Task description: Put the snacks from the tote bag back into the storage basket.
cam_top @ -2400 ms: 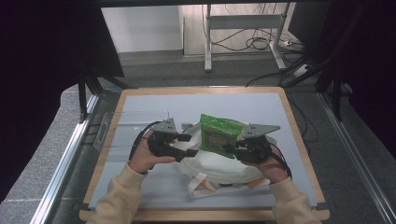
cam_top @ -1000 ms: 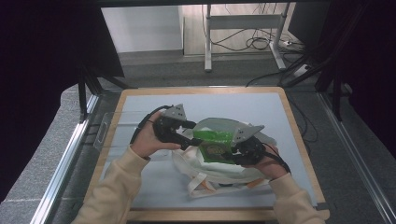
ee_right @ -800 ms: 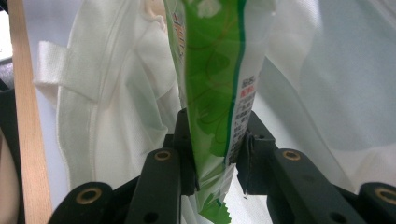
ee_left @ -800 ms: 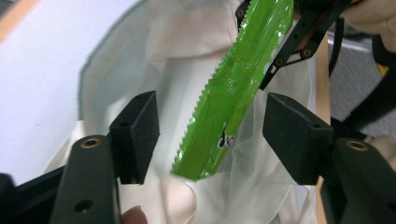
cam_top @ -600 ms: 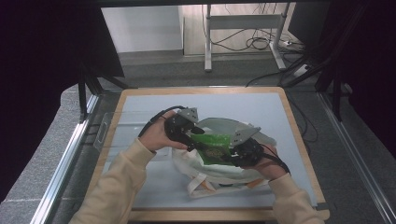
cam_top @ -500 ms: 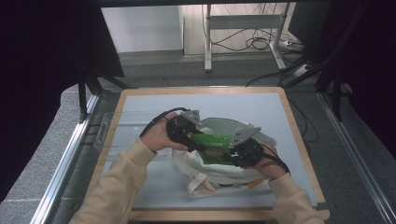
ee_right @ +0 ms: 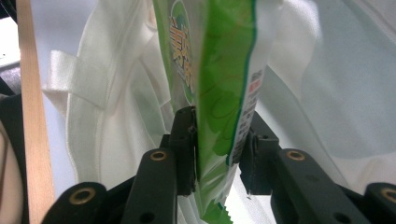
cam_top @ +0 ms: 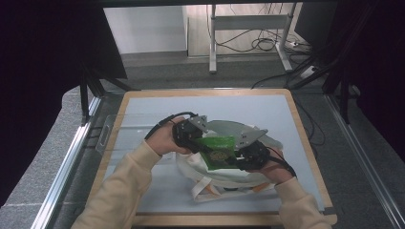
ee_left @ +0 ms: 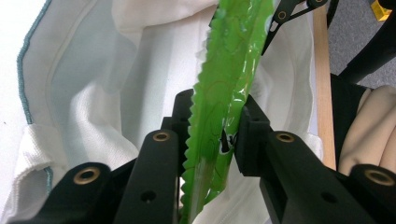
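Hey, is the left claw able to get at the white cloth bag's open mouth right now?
Probably not: the left claw has just closed onto the glossy green snack packet, which the right claw also grips, above the white cloth bag.

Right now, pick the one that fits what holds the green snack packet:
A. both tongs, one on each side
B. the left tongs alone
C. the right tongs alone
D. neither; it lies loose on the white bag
A: the left tongs pinch one serrated edge of the green snack packet, and the right tongs clamp the opposite edge, above the white bag.
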A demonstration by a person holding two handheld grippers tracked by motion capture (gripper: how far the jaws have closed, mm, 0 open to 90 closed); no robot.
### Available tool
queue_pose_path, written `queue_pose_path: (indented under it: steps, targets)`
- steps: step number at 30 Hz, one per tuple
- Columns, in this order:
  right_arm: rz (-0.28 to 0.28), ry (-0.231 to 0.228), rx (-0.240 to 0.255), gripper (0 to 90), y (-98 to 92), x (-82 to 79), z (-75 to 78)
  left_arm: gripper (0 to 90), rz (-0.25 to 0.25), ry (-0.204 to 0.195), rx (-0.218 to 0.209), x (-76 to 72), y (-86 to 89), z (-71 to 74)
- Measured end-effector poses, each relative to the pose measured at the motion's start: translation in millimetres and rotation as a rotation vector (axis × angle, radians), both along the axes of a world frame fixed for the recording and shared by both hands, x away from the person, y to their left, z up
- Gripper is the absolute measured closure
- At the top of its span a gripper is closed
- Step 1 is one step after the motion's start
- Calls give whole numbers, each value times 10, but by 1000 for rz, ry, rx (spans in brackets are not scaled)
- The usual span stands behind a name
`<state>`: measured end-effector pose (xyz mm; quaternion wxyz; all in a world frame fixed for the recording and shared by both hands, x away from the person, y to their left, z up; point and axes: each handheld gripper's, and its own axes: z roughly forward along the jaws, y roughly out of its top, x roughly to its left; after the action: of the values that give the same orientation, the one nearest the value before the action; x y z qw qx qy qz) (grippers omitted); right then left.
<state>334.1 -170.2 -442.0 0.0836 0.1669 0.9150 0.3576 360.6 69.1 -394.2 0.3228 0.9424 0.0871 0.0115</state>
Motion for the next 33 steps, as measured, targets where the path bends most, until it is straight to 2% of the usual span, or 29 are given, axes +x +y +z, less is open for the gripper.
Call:
queue_pose_path:
  steps: [7, 15, 19, 24, 28, 29, 33]
  targets:
    - [-3, -4, 14, 620, -19, -1, 17, 760, -2, -2, -10, 16, 22, 20]
    - [-59, -6, 92, 461, -141, -19, 89, 762, 19, -13, -28, 17, 90, 70]
    - [-80, -5, 116, 413, -208, -66, 121, 762, 29, -22, -31, 7, 135, 103]
    - [-92, -4, 125, 389, -276, -123, 137, 762, 42, -36, -43, 3, 208, 151]
    - [-101, 0, 126, 380, -298, -135, 119, 762, 62, -35, -74, 1, 272, 183]
    - [-103, 1, 126, 379, -302, -132, 116, 762, 62, -38, -65, 6, 295, 201]
    - [-108, 3, 128, 376, -307, -128, 112, 763, 78, -42, -73, 16, 357, 232]
